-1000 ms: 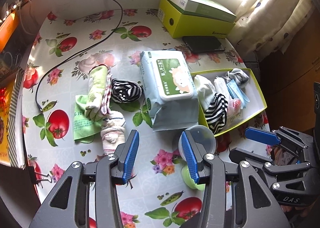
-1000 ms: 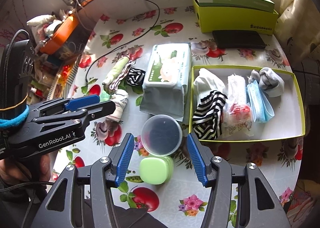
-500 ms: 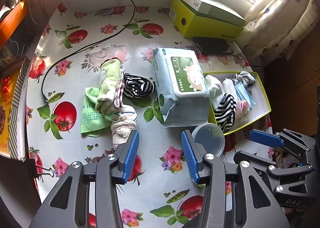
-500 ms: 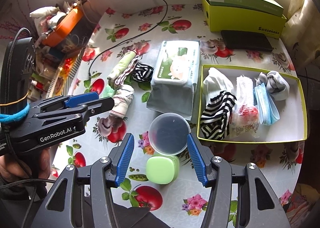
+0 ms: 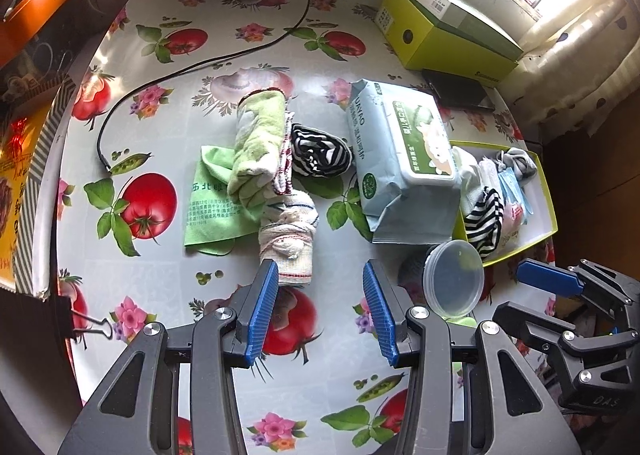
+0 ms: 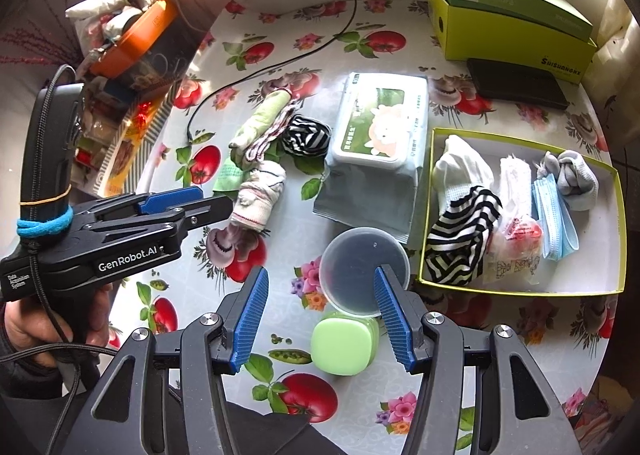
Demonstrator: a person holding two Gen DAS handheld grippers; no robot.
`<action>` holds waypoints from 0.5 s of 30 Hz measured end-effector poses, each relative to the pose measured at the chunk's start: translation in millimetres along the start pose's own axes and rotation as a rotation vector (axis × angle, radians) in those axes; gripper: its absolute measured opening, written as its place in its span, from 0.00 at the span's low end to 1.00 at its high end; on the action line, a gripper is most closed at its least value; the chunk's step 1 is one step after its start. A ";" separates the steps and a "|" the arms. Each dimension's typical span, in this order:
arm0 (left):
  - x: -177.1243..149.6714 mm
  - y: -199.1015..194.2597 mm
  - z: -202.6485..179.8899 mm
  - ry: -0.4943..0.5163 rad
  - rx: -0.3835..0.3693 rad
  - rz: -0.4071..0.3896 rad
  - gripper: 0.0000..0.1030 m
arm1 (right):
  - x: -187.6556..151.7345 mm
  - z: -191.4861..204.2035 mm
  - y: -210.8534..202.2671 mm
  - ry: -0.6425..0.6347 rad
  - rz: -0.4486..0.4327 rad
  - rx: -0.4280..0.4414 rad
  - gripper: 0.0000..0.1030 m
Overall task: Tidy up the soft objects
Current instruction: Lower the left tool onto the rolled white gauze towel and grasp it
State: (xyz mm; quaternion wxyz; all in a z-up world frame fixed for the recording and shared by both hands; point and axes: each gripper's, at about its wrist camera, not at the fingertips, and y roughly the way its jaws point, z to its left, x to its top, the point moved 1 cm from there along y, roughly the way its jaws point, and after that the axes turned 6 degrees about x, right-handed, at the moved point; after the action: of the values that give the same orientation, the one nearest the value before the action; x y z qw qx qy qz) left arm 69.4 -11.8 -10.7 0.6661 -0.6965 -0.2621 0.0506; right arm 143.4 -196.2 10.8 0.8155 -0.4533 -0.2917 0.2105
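Left gripper: jaws wide, empty, lower centre, just below the rolled white sock.
Right gripper: jaws wide, empty.

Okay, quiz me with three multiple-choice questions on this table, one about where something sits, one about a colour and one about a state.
1. Where does the wet wipes pack lie?
A. inside the yellow-rimmed tray
B. on the table between the tray and the loose socks
C. on top of the green box

2. What colour is the small rounded case near the right gripper?
A. light green
B. red
C. black

3. What state is the left gripper in?
A. shut on a sock
B. shut on nothing
C. open, holding nothing

Answers: 1 B, the yellow-rimmed tray is on one side and the striped sock on the other. 2 A, its lid is pale green. 3 C, bare tablecloth shows between its pads.
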 end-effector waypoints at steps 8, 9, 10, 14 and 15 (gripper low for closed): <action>1.9 11.5 28.3 -0.069 -0.002 0.022 0.44 | 5.1 4.3 8.2 -0.013 0.018 0.010 0.53; 2.4 13.6 30.2 -0.073 -0.006 0.025 0.44 | 5.2 4.0 9.2 -0.011 0.021 0.010 0.53; 3.0 15.6 32.0 -0.078 -0.011 0.028 0.44 | 5.4 3.7 9.8 -0.010 0.023 0.010 0.53; 6.1 29.4 31.3 -0.071 -0.026 0.047 0.44 | 7.2 3.7 10.6 -0.009 0.025 0.008 0.53; 7.2 33.5 29.6 -0.067 -0.027 0.051 0.44 | 7.8 3.5 10.7 -0.010 0.025 0.008 0.53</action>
State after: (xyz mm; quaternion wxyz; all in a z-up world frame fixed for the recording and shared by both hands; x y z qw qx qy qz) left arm 73.1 18.8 -43.8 0.6462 -0.7097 -0.2668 0.0874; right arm 145.9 -184.0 5.2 0.8131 -0.4528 -0.2891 0.2242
